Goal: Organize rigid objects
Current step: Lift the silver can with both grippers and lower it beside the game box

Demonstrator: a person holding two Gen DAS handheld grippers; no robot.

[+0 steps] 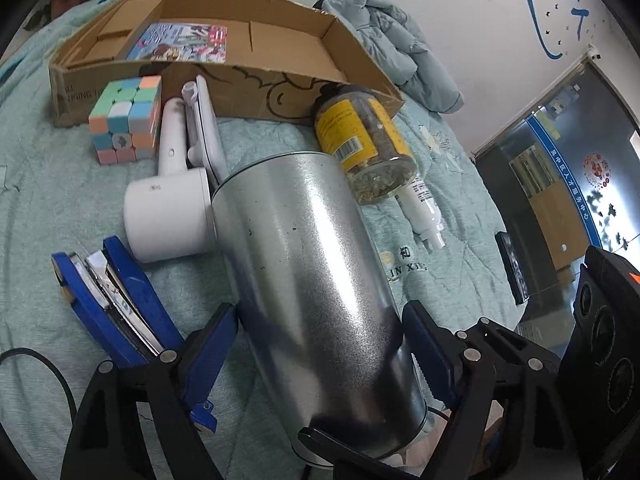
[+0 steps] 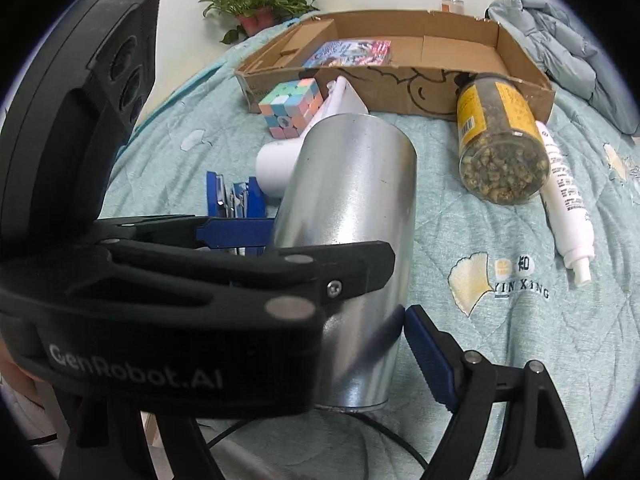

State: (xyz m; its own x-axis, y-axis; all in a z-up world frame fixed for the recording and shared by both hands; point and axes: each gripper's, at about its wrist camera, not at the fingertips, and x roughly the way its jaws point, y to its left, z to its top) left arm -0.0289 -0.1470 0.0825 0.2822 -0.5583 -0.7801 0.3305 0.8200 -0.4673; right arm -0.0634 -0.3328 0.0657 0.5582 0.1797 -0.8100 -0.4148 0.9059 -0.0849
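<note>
Left wrist view: clamping the metal can (image 1: pixel 320 260) between both blue pads of the left gripper (image 1: pixel 320 312), over the teal quilt (image 1: pixel 60 200), beside the white hair dryer (image 1: pixel 168 216) and short of the cardboard box (image 1: pixel 280 92). Right gripper (image 2: pixel 352 320) touching the can's side with one pad, its other finger hiding behind the left tool, so not telling whether gripping.

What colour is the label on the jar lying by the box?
Yellow label, clearest in the left wrist view.

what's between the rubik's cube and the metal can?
The white handheld device lies between the cube and the metal can, its round head against the can's far end. Clearest in the left wrist view.
</note>
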